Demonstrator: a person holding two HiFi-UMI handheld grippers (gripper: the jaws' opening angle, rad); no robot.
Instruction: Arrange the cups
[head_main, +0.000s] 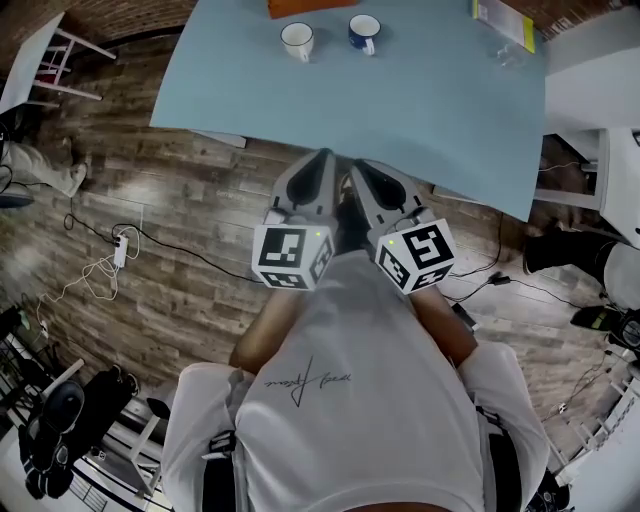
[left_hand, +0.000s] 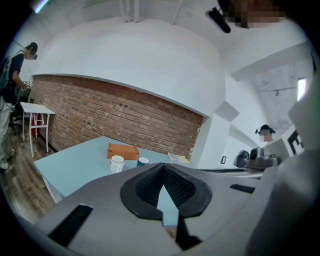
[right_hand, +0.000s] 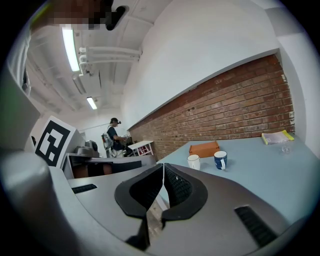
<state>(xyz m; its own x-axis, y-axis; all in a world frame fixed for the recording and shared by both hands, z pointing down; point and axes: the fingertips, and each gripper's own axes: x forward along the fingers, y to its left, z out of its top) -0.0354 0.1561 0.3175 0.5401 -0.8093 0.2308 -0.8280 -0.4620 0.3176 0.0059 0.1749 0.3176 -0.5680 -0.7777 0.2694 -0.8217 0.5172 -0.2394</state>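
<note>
Touching, empty: left gripper (head_main: 324, 155), right gripper (head_main: 356, 165) jaws.

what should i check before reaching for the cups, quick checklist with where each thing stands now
1. Cups upright on the table: ok. The white cup and blue cup stand side by side, apart, in front of the orange box.
2. Left gripper empty: ok, nothing between its fingers.
3. Right gripper empty: ok, nothing between its fingers.
4. Fingers open enough to take a cup: not ok, both grippers are shut.
5. Grippers at the cups: not ok, both are over the floor, short of the table's near edge.
6. Way to the cups: ok, only bare tabletop lies before them.
</note>
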